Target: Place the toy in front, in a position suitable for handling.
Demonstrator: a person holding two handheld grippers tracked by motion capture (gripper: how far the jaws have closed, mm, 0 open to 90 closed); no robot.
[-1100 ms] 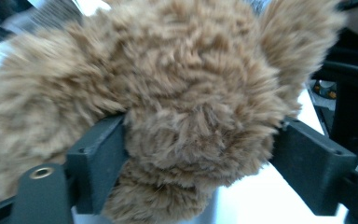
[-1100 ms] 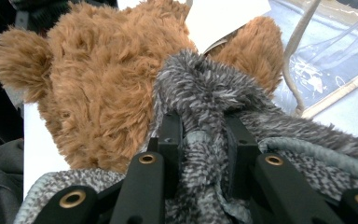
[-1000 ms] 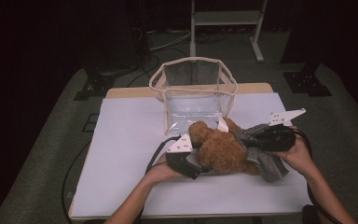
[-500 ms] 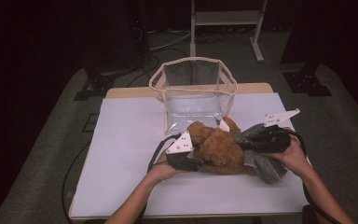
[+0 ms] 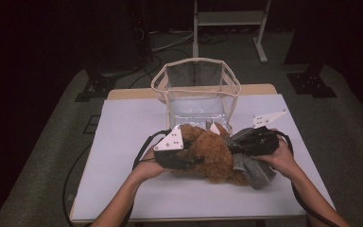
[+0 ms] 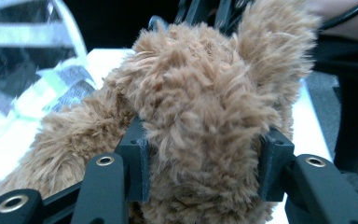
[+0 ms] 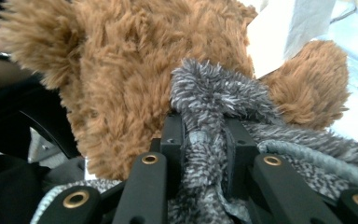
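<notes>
Gripping fuzzy brown plush toy (image 5: 212, 153) & grey fleecy cloth (image 5: 255, 170) w/ both hand-held grippers.

1. The teddy bear (image 5: 212, 153), at the centre of the high view, is shaggy brown plush, matt and tufted.
2. The grey cloth (image 7: 223, 93) on it is fuzzy knit-like fabric, speckled dark and light, with a smoother hemmed edge.
3. The storage bag (image 5: 196, 90), upper centre, has clear glossy plastic walls with cream fabric trim.
4. The desk (image 5: 123, 142) has a smooth, matt white top with a pale wood edge at the back.
5. Both grippers' jaws are matt black plastic with brass-coloured metal eyelets.
</notes>
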